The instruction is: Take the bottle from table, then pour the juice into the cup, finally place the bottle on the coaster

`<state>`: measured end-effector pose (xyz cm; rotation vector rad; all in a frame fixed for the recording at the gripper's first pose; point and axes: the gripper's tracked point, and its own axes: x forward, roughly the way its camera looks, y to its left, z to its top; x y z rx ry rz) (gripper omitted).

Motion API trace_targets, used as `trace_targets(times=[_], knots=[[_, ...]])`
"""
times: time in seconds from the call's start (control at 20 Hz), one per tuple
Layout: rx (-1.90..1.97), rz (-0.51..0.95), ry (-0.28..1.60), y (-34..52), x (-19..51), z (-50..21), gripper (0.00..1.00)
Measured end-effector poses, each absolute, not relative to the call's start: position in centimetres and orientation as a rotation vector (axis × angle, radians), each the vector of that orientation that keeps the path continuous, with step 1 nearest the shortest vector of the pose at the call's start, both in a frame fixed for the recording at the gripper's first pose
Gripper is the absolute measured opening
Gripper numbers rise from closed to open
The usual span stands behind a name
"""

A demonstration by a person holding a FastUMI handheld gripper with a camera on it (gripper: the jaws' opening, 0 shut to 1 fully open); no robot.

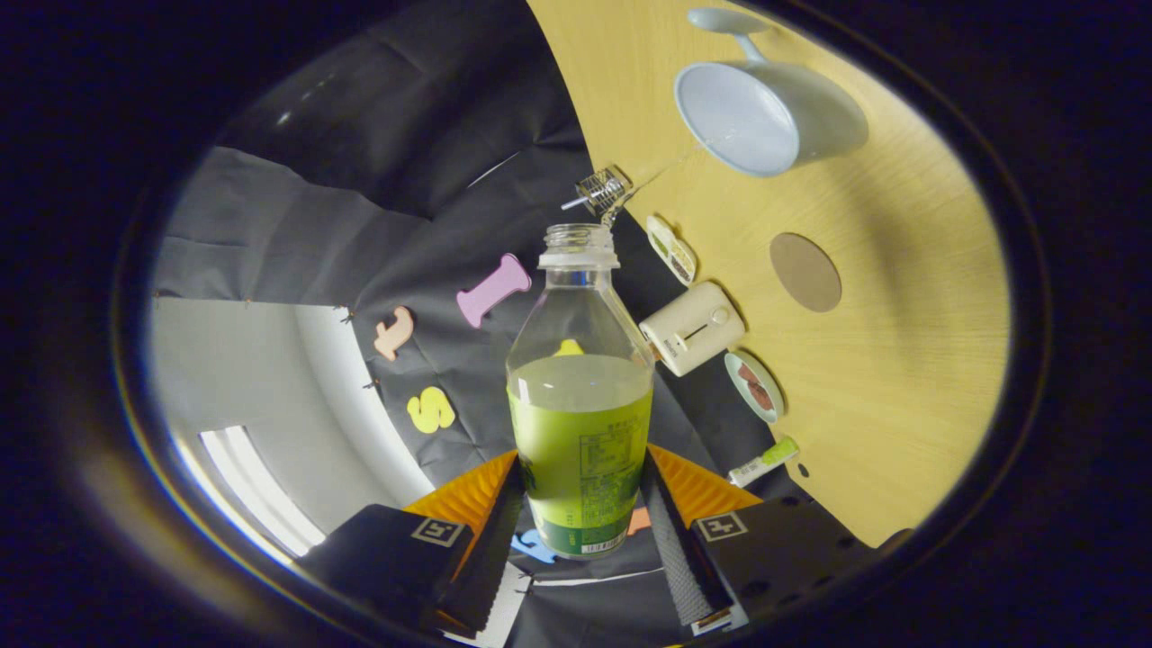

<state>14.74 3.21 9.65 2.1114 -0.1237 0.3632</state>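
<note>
The bench (900, 378) is a light wood-grain surface, seen tilted beyond the claw (583, 504). Lying directly on it: a pale cup (765, 117) farthest from the claw, a round brown coaster (805, 272) nearer, a cream toaster-like appliance (691, 328) flanked by two small dishes (671, 249) (754, 385), and a small green-capped tube (763, 462) closest.

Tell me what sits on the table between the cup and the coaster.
Nothing: the gripper view shows bare wooden table between the cup and the round coaster. The gripper has its jaws closed on the bottle.
</note>
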Motion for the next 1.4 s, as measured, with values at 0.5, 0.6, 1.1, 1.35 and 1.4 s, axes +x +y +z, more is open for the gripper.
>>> trace_targets(times=[0.5, 0.6, 1.1, 1.35, 1.4], knots=[[2.172, 0.383, -0.175, 2.1, 14.4, 10.5, 0.78], [2.171, 0.382, -0.178, 1.8, 14.5, 10.6, 0.78], [2.095, 0.389, -0.16, 2.1, 14.3, 10.5, 0.78], [1.99, 0.394, -0.139, 2.5, 13.8, 10.0, 0.78], [1.967, 0.398, -0.136, 2.6, 13.7, 9.8, 0.78]])
